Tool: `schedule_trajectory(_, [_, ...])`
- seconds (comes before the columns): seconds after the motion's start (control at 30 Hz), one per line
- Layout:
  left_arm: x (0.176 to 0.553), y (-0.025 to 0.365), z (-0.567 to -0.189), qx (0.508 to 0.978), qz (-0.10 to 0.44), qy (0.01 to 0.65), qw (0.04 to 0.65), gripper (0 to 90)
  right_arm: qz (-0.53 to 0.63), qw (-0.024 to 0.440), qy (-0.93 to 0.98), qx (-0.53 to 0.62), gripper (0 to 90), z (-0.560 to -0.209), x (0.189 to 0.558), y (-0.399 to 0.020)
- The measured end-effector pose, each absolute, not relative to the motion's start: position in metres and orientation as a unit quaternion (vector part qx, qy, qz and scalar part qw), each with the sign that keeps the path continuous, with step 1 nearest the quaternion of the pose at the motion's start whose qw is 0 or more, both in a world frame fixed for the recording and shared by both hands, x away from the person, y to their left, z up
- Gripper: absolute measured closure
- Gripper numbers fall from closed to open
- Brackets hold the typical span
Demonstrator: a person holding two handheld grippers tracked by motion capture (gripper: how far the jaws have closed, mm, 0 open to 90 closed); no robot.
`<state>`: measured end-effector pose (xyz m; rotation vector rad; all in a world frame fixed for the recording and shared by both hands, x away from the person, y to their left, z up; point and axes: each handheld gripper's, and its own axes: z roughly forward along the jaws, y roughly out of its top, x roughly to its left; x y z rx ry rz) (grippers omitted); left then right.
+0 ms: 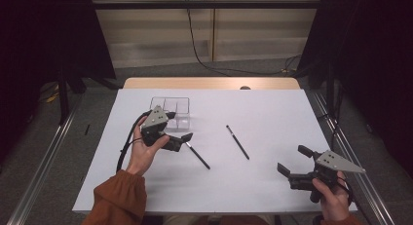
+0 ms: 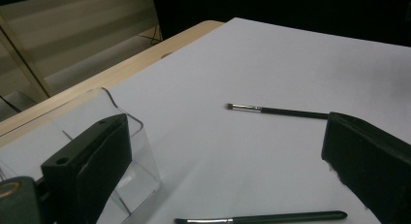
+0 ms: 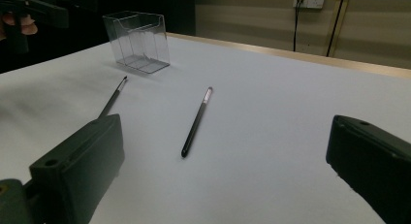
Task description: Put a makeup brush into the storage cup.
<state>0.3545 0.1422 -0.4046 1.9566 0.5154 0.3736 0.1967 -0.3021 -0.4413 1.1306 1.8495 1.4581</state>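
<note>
Fingers wide apart on left gripper [image 1: 184, 140] and right gripper [image 1: 292, 162], gripping nothing. Looks barely begun: both brushes flat on bench [image 1: 272, 181], clear box [image 1: 178, 106] empty. Near brush [image 1: 197, 155] just beside left fingers, far brush [image 1: 237, 142] mid-bench; both long axes diagonal, tips up-left toward box

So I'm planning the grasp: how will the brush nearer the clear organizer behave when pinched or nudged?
The brush looks thin and stiff, probably light. Its round handle may roll if nudged sideways. Lying flat on the white table, it could slip from the left gripper.
</note>
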Motion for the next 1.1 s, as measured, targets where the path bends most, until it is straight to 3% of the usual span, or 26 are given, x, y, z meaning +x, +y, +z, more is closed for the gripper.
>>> schedule_trajectory(0.4, [0.371, 0.123, -0.399, 0.853, 0.132, 0.188, 0.468, 4.1, 0.538, 0.259, 0.686, 0.415, 0.0, -0.442, 0.197, -0.302])
schedule_trajectory(1.1, [0.388, 0.1, -0.404, 0.944, 0.06, 0.118, 0.301, 5.7, 0.533, 0.253, 0.691, 0.416, 0.0, -0.443, 0.198, -0.301])
